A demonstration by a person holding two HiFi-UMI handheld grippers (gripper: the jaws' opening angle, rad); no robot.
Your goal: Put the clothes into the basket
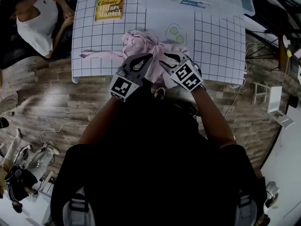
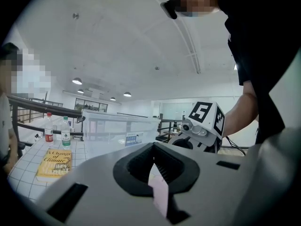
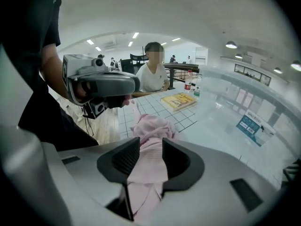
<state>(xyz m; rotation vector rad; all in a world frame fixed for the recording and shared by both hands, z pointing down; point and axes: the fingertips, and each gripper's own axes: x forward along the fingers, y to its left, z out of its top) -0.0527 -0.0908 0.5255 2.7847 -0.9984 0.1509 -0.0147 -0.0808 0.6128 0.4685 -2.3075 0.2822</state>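
A pink garment [image 1: 141,41] lies bunched on the grid-patterned table [image 1: 216,46], one sleeve trailing left. Both grippers meet it at its near edge. My left gripper [image 1: 146,58] is shut on a thin fold of the pink cloth [image 2: 160,192], its jaws almost together. My right gripper [image 1: 165,58] stands open, and a band of the garment [image 3: 153,126] runs through the gap between its jaws. A clear plastic basket [image 1: 247,4] stands at the far side of the table; it also appears as the basket [image 2: 117,126] in the left gripper view.
A yellow book [image 1: 110,4] lies at the far left of the table, with two bottles [image 2: 56,131] beyond it. A small green item [image 1: 175,33] sits just past the garment. A person in a white top [image 1: 40,22] sits at the table's left side.
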